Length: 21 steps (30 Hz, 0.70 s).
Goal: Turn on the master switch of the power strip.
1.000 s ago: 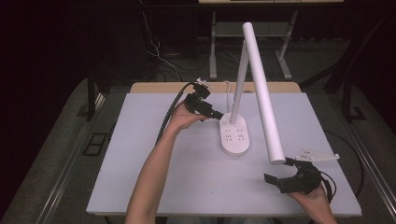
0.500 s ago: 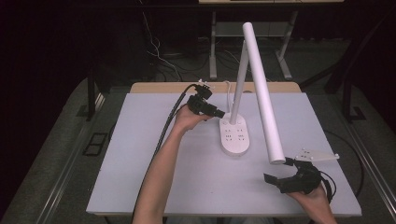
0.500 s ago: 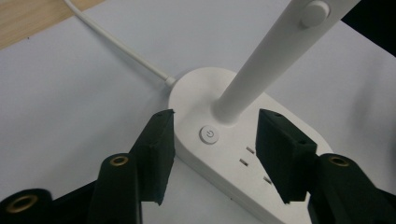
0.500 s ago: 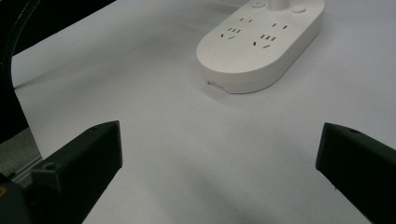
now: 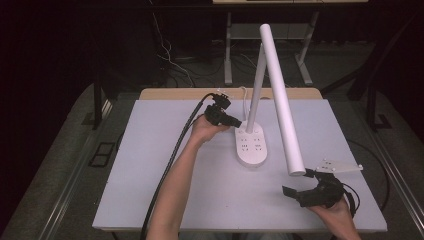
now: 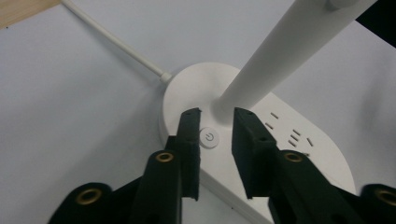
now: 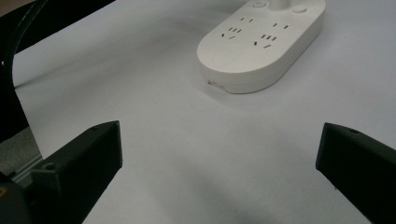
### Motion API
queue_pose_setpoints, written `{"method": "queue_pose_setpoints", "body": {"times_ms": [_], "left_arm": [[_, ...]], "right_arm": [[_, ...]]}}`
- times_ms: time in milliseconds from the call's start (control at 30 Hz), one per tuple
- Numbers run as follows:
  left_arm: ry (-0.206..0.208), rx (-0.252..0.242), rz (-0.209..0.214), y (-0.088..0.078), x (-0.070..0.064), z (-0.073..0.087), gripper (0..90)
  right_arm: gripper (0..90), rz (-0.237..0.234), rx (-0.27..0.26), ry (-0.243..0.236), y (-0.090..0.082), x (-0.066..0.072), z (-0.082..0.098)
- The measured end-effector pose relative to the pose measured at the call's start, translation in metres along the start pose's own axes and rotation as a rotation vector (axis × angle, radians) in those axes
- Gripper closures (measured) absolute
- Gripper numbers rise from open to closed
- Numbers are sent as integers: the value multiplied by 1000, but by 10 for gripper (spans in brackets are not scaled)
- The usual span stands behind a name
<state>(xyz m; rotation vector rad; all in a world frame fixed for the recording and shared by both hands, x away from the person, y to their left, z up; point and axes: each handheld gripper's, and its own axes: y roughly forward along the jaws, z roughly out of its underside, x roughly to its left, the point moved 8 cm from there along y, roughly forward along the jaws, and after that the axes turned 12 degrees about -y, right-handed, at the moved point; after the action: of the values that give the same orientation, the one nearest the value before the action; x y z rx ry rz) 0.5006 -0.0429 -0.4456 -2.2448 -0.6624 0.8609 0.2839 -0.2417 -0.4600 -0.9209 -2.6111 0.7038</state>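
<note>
smooth white plastic lamp base (image 6: 280, 140), matt pale table (image 5: 165, 165)

Bright table, dark surroundings, soft shadows

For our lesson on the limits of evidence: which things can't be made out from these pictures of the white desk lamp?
- White power cable: its far end is cut off by the left gripper view's top edge.
- Round power button: pressed or untouched can't be told; the left gripper straddles it.
- Socket markings on the white oval lamp base: too small in the high view.
</note>
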Motion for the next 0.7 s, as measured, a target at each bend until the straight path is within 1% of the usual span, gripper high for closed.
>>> {"method": "queue_pose_setpoints", "body": {"times_ms": [33, 67, 100, 133, 200, 267, 300, 333, 400, 433, 600, 633, 700], "left_arm": [[1, -2, -1, 1, 0, 0, 756], [-34, -33, 7, 4, -4, -1, 771], [-18, -23, 9, 5, -3, -1, 787], [14, 3, 3, 4, -1, 1, 808], [6, -5, 4, 6, -2, 1, 849], [13, -3, 4, 8, -1, 1, 894], [9, -8, 4, 10, -1, 1, 896], [-5, -15, 6, 12, -3, 1, 897], [-6, -12, 12, 14, -3, 2, 897], [-1, 0, 12, 15, -2, 3, 898], [8, 18, 5, 20, -1, 6, 898], [0, 19, 5, 21, -1, 6, 899], [-2, 20, 4, 22, -1, 6, 899]], "right_arm": [[0, -1, 1, -4, 0, 0, 0], [0, -2, 1, -5, 0, 0, 0], [0, -2, 1, -5, 0, 0, 0], [0, -2, 1, -6, 0, 0, 0], [0, -3, 1, -6, 0, 0, 0], [0, -2, 0, -10, 0, 0, 0], [0, -2, 0, -9, 0, 0, 0], [0, -3, 0, -8, 0, 0, 0], [0, -3, 0, -8, 0, 0, 0], [0, -4, 2, -6, 0, 0, 0], [0, -3, -1, -9, 0, 0, 0], [0, -4, 0, -10, 0, 0, 0], [0, -3, -2, -10, 1, 0, 0]]}}
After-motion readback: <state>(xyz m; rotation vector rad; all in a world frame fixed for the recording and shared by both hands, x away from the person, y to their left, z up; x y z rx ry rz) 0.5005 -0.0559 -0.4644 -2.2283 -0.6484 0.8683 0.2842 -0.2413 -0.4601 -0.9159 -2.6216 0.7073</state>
